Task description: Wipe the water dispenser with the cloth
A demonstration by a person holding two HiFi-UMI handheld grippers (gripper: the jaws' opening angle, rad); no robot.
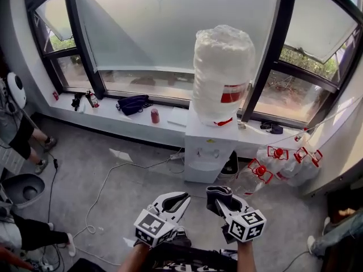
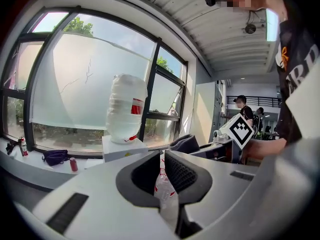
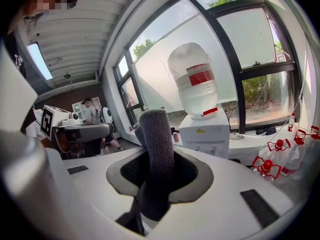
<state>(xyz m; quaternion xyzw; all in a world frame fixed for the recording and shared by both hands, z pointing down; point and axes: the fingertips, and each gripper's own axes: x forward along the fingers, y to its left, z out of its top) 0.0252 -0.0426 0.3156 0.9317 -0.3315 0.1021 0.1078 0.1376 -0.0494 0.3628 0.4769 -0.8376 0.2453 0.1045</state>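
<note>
My right tool (image 1: 220, 197) clamps the dark grey fleecy cloth (image 3: 156, 149), well apart from the white water dispenser (image 1: 209, 147); my left tool (image 1: 177, 199) is parted, empty.

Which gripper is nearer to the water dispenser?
Right. The right gripper, holding the cloth, is straight before the water dispenser; the left gripper is off to its left.

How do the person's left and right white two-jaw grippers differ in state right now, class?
The left white two-jaw gripper holds nothing, while the right white two-jaw gripper is clamped on a dark grey fuzzy cloth. The left gripper's jaws stand apart; the right gripper's press on the cloth. Both are white and hover short of the white water dispenser.
</note>
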